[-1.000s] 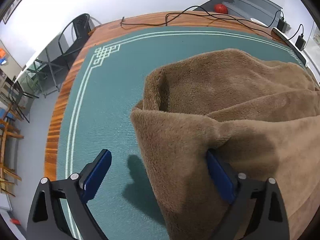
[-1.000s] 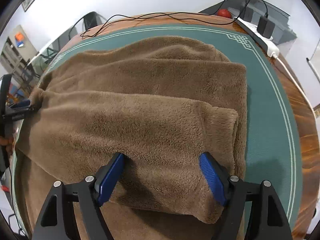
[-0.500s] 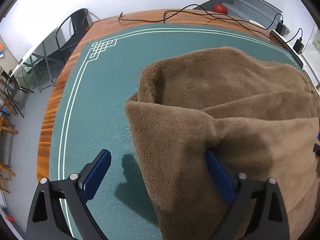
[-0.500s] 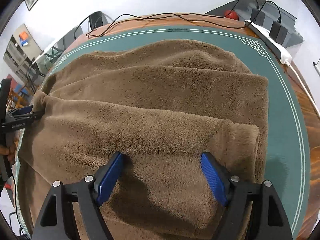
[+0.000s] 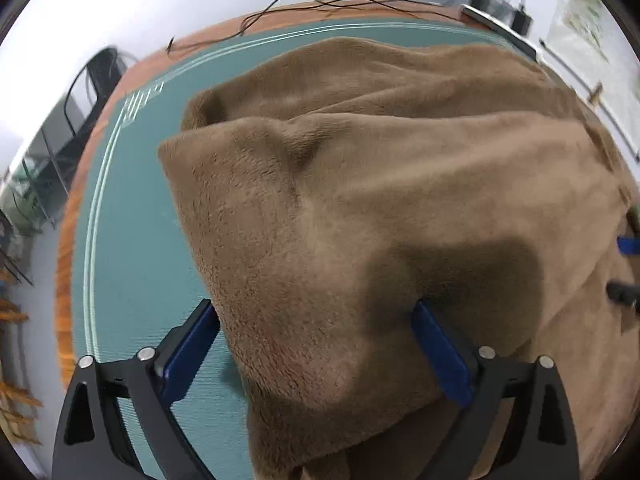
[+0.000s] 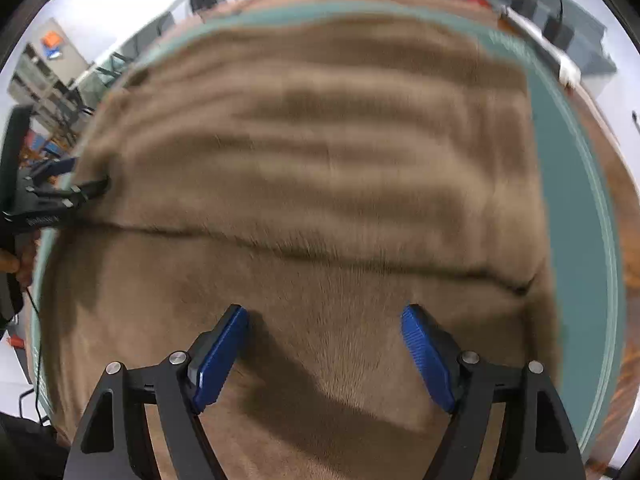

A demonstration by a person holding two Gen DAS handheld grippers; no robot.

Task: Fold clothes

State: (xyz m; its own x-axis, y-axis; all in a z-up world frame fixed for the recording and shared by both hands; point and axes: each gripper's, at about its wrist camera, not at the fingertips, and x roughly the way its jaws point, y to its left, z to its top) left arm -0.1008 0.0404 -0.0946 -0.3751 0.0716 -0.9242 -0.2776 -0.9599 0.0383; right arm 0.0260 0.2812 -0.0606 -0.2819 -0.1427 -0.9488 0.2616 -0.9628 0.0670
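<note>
A: Whereabouts of the brown fleece garment [image 5: 360,200]?

B: Spread over the green mat [image 5: 132,240] on the wooden table [image 5: 66,280], doubled over on itself, with a fold edge [image 6: 320,250] running across the right wrist view. Badly blurred there, so hard to read finely.

A: And the claws?

B: On the left gripper [image 5: 314,340], spread wide, with a hump of fleece bulging between the fingers and nothing visibly pinched. On the right gripper [image 6: 324,344], opening, with fleece lying flat under and between the pads, not clamped.

A: Anything to worry about?

B: Probably. With no bite from either claw, likely to slump: thick, springy pile, prone to relaxing and creeping off square. Riskier on the left, where one finger [image 5: 436,352] looks tucked under a flap. Pulled away sideways, liable to snag that flap and drag the top layer open.

A: Remedy?

B: Lift straight up, clear of the pile, before going anywhere sideways. Then smooth along the crease. Worth minding the near side too: cannot tell whether hanging past the table edge there, but if so, perhaps heavy enough to tug the stack askew.
</note>
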